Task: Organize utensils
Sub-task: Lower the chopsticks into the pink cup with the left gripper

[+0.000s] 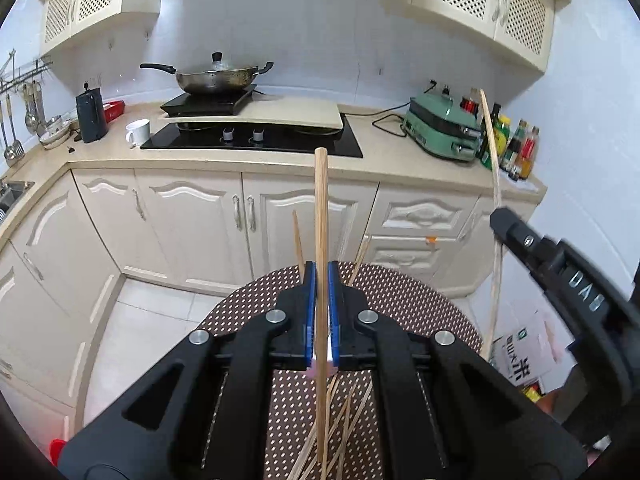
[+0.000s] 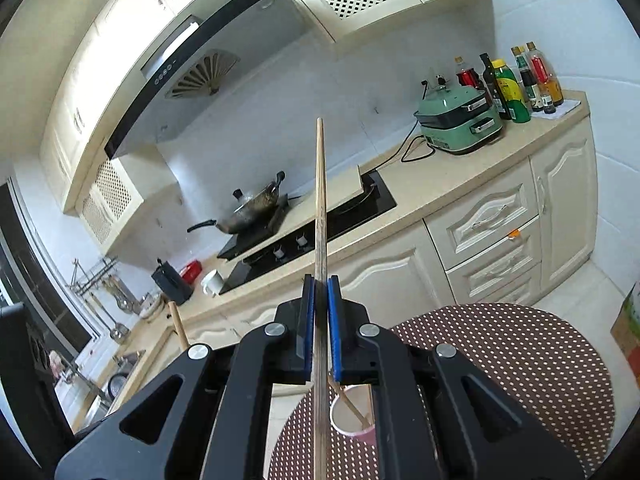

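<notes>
A: What does the left gripper (image 1: 322, 276) have?

B: Its blue pads are clamped tight on one wooden chopstick (image 1: 321, 216), which stands nearly upright and rises well above the fingertips. Its lower end runs down past the jaws.

A: And the right gripper (image 2: 320, 288)?

B: The same: pressed closed on a second chopstick (image 2: 319, 200), which also points up and away from the jaws, toward the stove (image 2: 320, 232) on the far counter.

A: Where are the other utensils?

B: In the left wrist view, loose bamboo skewers (image 1: 340, 420) lie scattered on the round table (image 1: 256, 300) with the brown dotted cover, just below the left gripper. In the right wrist view, a pink-rimmed paper cup (image 2: 352, 420) stands on that table under the right gripper, with a thin stick leaning inside it.

A: Are the grippers close together?

B: The right one shows at the right edge of the left wrist view, its chopstick tilted slightly.
</notes>
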The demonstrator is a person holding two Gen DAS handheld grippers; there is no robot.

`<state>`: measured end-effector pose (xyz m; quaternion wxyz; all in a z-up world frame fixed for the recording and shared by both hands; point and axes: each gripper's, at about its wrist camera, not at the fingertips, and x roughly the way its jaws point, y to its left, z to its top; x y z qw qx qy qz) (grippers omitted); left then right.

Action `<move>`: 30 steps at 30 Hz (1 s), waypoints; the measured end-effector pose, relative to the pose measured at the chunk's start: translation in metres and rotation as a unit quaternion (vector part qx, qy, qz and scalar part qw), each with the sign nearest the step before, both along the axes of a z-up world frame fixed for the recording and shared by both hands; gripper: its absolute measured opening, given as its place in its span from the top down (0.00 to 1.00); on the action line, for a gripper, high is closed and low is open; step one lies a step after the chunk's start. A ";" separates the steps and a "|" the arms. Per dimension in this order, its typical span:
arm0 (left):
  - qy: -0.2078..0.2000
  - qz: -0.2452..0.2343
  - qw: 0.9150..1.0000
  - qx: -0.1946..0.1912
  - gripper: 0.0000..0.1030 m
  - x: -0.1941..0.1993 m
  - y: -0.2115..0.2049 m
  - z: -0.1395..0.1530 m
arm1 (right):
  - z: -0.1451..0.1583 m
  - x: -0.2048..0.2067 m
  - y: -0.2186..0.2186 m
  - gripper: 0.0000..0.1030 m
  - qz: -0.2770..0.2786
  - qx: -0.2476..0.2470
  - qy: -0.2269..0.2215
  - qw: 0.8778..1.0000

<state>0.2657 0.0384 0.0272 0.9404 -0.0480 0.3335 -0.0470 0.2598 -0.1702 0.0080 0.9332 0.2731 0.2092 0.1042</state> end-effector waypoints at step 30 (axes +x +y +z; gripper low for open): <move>-0.057 0.049 0.995 -0.061 0.94 0.092 0.028 -0.084 | -0.129 0.073 0.027 0.95 -0.027 0.033 0.010 0.999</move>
